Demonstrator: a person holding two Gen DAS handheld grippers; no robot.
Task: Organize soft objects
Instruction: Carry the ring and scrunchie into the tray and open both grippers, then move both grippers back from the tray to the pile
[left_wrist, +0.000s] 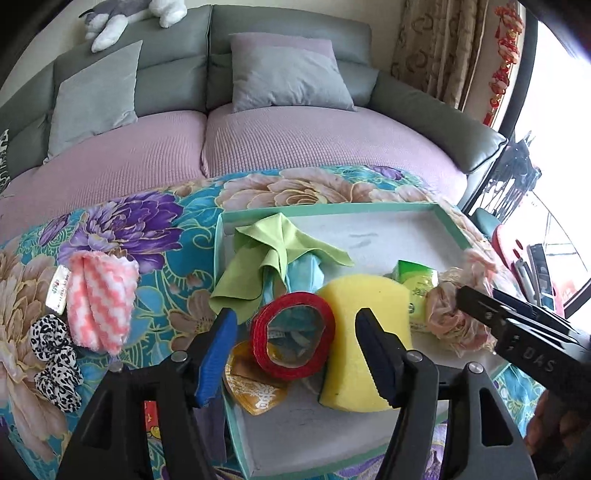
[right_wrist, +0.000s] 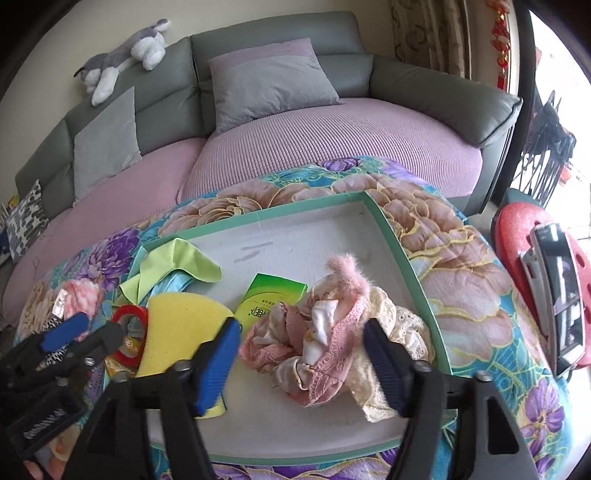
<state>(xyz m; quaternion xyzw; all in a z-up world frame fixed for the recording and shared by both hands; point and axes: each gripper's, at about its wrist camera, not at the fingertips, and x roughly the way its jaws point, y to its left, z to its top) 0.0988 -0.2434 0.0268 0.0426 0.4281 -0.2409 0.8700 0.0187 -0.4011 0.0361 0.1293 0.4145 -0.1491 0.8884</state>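
A shallow green-rimmed tray (right_wrist: 402, 236) lies on a floral-covered surface (right_wrist: 461, 295) in front of a sofa (left_wrist: 295, 140), holding a green cloth (left_wrist: 266, 258) at far left, a red tape roll (left_wrist: 293, 336), a yellow sponge (left_wrist: 354, 332), a green packet (right_wrist: 273, 299) and, near right, a heap of pink and cream fabric (right_wrist: 325, 339). The left claw (left_wrist: 295, 358) hangs wide and empty with the tape roll between its fingers, while the right claw (right_wrist: 301, 360) is spread wide over the fabric heap, gripping nothing. Left of the tray, on the surface, lie a pink-and-white striped towel (left_wrist: 101, 299) and a leopard-print scrunchie (left_wrist: 55, 354).
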